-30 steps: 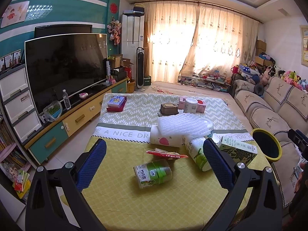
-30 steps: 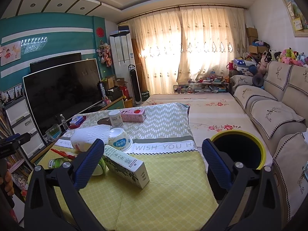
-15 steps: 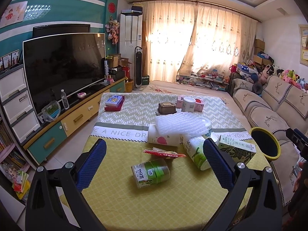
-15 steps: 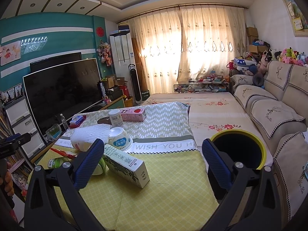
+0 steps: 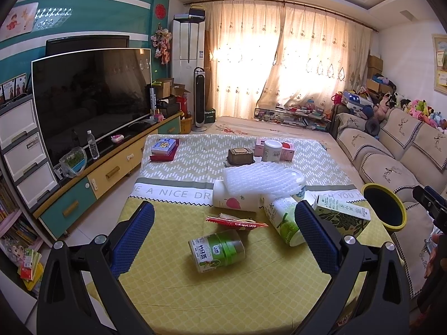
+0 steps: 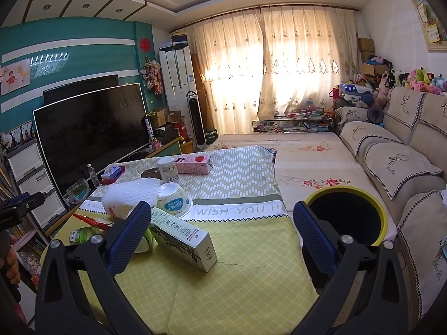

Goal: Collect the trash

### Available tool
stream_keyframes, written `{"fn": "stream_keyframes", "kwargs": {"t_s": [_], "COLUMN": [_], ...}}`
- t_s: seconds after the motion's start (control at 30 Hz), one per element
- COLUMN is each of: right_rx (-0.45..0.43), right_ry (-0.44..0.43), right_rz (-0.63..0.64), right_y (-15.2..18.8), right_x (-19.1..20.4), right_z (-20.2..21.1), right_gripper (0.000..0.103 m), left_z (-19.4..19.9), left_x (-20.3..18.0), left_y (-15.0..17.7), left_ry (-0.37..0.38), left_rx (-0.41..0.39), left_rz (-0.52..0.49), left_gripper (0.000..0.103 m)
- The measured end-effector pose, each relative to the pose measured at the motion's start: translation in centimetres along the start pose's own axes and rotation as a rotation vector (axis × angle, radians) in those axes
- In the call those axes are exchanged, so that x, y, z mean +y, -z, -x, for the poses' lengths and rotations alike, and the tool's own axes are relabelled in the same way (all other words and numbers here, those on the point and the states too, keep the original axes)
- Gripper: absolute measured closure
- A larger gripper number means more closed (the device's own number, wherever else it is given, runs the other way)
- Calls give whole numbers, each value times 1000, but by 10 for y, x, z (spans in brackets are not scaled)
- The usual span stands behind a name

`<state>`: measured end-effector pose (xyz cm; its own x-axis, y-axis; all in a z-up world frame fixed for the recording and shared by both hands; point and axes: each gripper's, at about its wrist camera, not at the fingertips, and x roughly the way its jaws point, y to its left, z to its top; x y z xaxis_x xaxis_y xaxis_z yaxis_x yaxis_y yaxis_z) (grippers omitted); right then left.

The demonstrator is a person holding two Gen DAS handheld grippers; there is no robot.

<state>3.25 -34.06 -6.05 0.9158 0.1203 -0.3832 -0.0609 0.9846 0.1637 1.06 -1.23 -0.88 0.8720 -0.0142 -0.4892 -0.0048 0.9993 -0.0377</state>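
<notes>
My left gripper (image 5: 223,240) is open and empty above the yellow-clothed table (image 5: 223,287). A green can (image 5: 216,251) lies on its side between the fingers, farther off. A red wrapper (image 5: 237,222), a lime carton (image 5: 283,219), a strawberry cup (image 5: 236,199) and bubble wrap (image 5: 261,177) lie behind it. My right gripper (image 6: 222,240) is open and empty. A green-white box (image 6: 184,238) lies by its left finger, with a white bowl (image 6: 174,199) behind. The yellow-rimmed bin (image 6: 346,215) stands right of the table, also in the left wrist view (image 5: 384,209).
At the table's far end are a pink box (image 6: 194,164), a white jar (image 6: 167,170), a brown container (image 5: 240,156) and books (image 5: 164,148). A TV (image 5: 89,103) on a cabinet is left, a sofa (image 6: 399,173) right.
The left gripper has drawn slightly back and left; the trash sits a little farther right in its view. The right gripper has hardly moved. Both stay open.
</notes>
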Motion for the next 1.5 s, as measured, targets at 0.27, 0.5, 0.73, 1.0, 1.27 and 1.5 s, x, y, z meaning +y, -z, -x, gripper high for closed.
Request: {"fn": "stream_keyframes", "kwargs": {"t_s": [0.27,0.5,0.73,1.0,1.27,1.5], "right_rx": [1,13,15,18,25,76], "right_ry": [0,-3,-3,-3,-6,-66], "right_rz": [-1,3,1,1,-1,-15], "right_y": [1,4,3,3,4,13], "right_x": [1,4,5,5,4,-4], "right_z": [-1,-4,-8,-8,-9,-32], "right_gripper": [6,6,6,6,6,6], "left_z": [0,-2,-4,-3,-6,-8], "left_x": [-1,-2,-3,-4,-6,-6], "left_y": [1,2,2,1,2,3], "left_ry": [0,-4,-3,-1,-11,2], "left_rx": [2,3,8,12,15,22], "left_rz": [-3,-6,-9,-13,-28,-28], "left_gripper": [4,4,4,4,4,4]}}
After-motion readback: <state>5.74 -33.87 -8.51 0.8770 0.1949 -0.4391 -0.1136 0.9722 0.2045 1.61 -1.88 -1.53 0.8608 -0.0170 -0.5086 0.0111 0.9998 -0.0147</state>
